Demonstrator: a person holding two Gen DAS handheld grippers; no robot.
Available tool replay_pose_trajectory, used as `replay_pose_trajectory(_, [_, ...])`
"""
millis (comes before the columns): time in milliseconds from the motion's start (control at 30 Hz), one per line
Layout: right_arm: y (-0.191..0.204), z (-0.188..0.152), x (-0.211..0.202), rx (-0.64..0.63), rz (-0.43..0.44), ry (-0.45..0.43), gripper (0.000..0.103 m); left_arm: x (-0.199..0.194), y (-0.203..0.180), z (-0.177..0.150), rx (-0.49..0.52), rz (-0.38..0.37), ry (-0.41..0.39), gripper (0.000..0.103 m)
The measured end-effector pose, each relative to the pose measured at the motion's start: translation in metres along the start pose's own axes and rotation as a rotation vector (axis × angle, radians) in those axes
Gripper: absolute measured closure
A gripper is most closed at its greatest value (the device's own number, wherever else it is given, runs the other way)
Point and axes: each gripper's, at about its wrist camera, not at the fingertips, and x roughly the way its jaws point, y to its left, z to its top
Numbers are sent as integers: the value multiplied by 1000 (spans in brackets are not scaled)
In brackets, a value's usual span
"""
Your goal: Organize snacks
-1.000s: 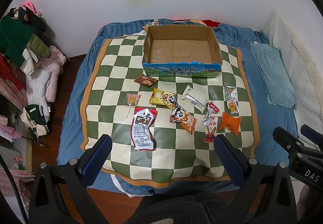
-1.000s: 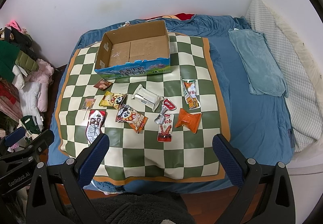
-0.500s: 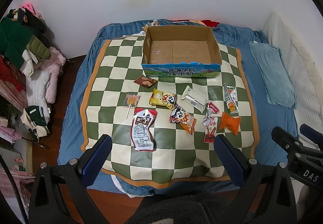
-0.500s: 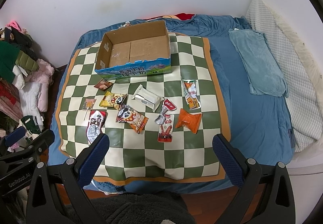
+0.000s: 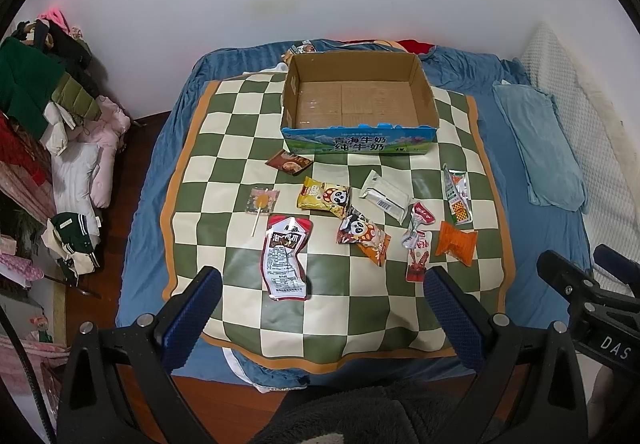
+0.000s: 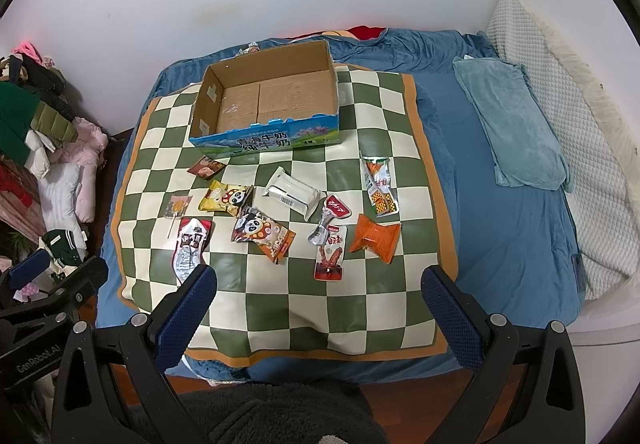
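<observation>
Nothing's in the cardboard box (image 5: 358, 104) yet; it's sitting empty in the upper middle of the frame, on the checkered mat (image 5: 208, 172) over the bed. Snack packets are lying loose below it, from the red-and-white pouch (image 5: 285, 258) at centre-left to the orange packet (image 5: 456, 242) at right. Left tongs (image 5: 320, 308) and right tongs (image 6: 318, 308) are both hanging wide open, gripping nothing. My worry: those flat crinkly wrappers are probably going to slip, or the tongs are going to snag the mat.
</observation>
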Motion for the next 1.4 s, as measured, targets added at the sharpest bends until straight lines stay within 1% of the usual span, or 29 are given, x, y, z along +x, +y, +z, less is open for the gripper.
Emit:
replay_pose_trajectory(1267, [-1,1,0,1,-1,0,0,0,0,0,-2,0,1,0])
replay_pose_trajectory(1333, [-1,2,-1,2,0,4,0,6,4,1,-19,-15,14,0])
replay_pose_trajectory(1400, [1,4,8,9,15,20,0,17,12,4,-42,-20,26,0])
